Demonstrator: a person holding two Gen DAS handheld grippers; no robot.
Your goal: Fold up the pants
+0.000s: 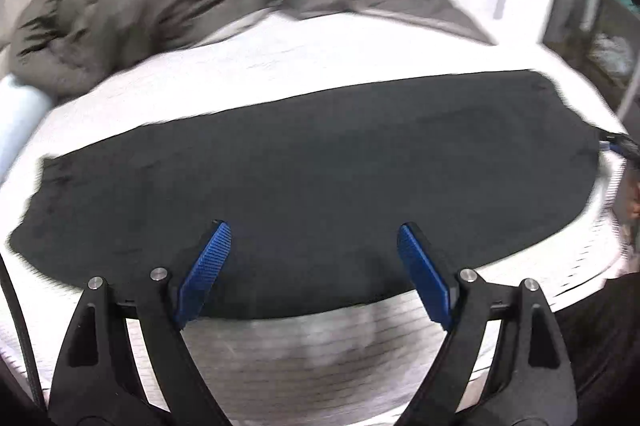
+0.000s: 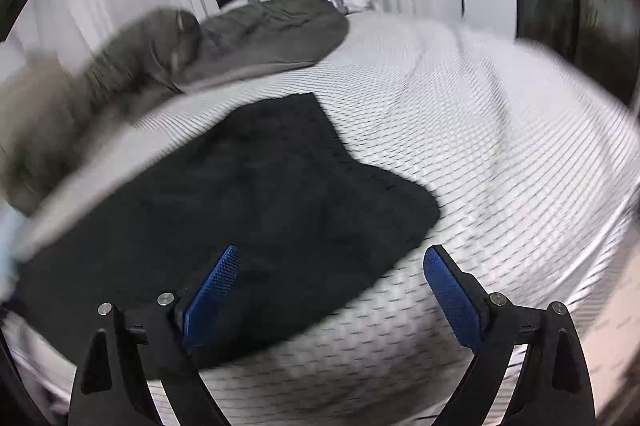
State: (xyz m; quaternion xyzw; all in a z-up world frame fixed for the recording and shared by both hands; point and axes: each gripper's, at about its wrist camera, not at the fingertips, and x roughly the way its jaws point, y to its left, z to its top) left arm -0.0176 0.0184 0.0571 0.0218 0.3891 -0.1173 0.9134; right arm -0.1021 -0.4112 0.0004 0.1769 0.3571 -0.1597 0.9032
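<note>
- Left wrist view: my left gripper (image 1: pixel 314 250) gapes empty above the pants (image 1: pixel 312 177), limp and light on the bed (image 1: pixel 280 65).
- My right gripper (image 2: pixel 334 272) is likewise spread; I'd pinch a hem corner.

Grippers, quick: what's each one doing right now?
Left tool: open, empty, above the black pants.
Right tool: open, empty, at the pants' edge.
</note>
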